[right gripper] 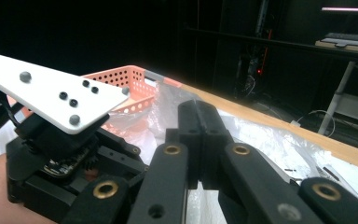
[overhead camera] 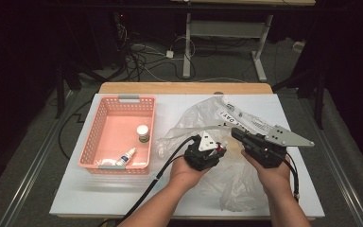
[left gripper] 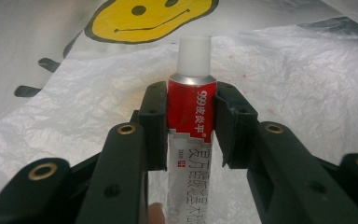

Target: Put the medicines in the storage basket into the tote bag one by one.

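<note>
A white table top [overhead camera: 123, 189] stands in a dark room with cables on the floor behind it. On its left side sits a pink basket [overhead camera: 105, 125] holding a small white-capped jar [overhead camera: 143, 133] and a dropper bottle [overhead camera: 127, 156]. A crumpled clear plastic bag [overhead camera: 203, 120] with a yellow smiley print [left gripper: 149, 18] lies across the middle and right. The left gripper [overhead camera: 217, 148] hovers over the bag, its jaws clamped on a red and white ointment tube [left gripper: 190, 121] with a white cap, which stands between the pads with its cap pointing away. Just beside it, the right gripper [overhead camera: 238, 134] has its jaws pressed fully together with nothing between them, above the bag.
</note>
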